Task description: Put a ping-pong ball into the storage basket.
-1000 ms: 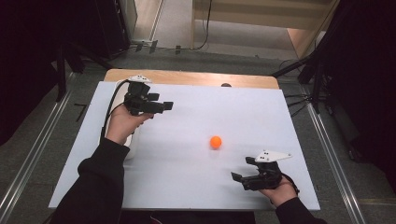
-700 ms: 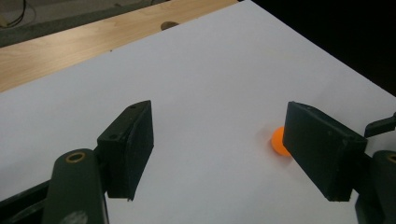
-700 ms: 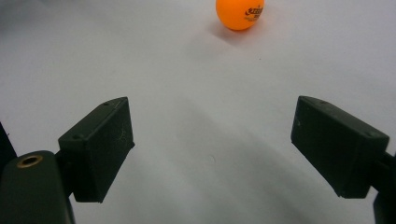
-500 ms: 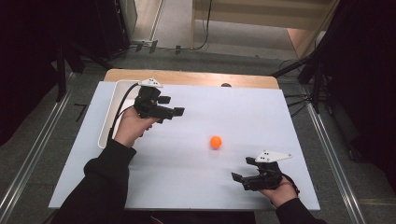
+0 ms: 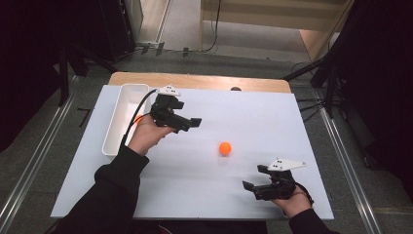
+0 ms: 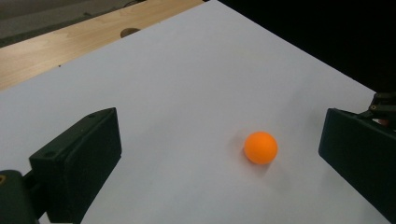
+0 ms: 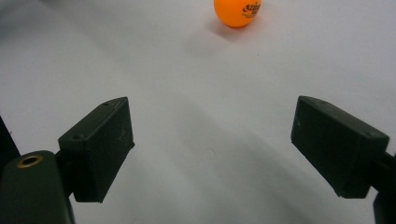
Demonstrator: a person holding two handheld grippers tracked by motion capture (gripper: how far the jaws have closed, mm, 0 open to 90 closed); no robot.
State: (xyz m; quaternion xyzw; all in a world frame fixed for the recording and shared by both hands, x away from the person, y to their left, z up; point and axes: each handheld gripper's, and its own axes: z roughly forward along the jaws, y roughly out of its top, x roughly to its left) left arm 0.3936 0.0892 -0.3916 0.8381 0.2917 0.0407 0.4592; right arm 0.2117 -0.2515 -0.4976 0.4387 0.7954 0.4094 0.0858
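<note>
Orange ball (image 5: 224,148) sits free on white table (image 5: 253,117), round, no long axis. My left gripper (image 5: 187,123) at its 10 o'clock, right gripper (image 5: 249,186) at 5; both jaws spread, empty.

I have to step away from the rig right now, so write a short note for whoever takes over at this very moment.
Left gripper: open, empty, held above the table beside the white tray, jaws aimed at the orange ping-pong ball.
Right gripper: open, empty, low near the table's front right edge, also facing the ball.
Ball: loose on the white table, between the two grippers, touching neither.
Tray: at the table's left; something orange shows beside it behind the left hand, too hidden to identify.
Done: nothing gripped yet.
Left: probably close one gripper on the ball and carry it to the tray.
</note>
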